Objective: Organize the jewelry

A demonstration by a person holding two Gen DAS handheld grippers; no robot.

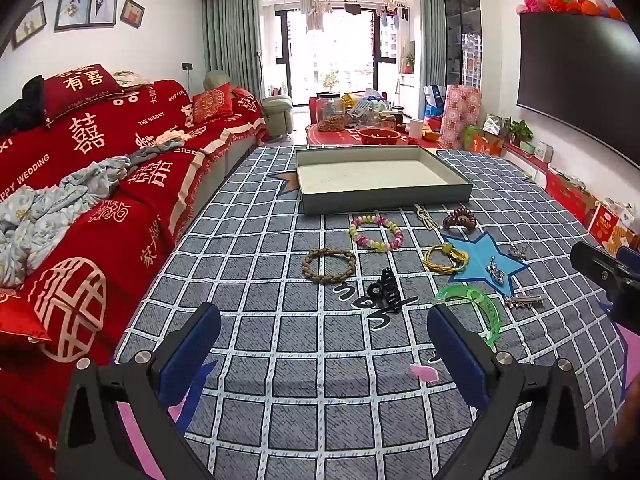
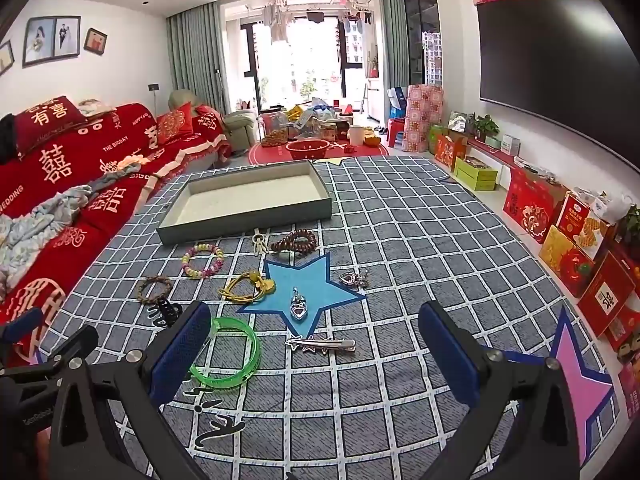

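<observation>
I find the tray (image 1: 384, 196) empty, all jewelry (image 2: 244, 288) loose on the table; both claws spread, holding nothing.

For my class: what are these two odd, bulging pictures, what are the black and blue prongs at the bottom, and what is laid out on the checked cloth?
No robot here: a person holds a two-fingered tool in each hand, and each tool carries a wide-angle camera looking along its fingers. One picture is from the left gripper, the other from the right gripper. The blue pads are their jaws; both stand open and hold nothing.

On the checked cloth lies an empty grey tray. In front of it are scattered pieces: a pastel bead bracelet, a brown braided bracelet, a green bangle, a yellow cord, a black hair claw, a silver hair clip and a heart pendant on a blue star.
</observation>
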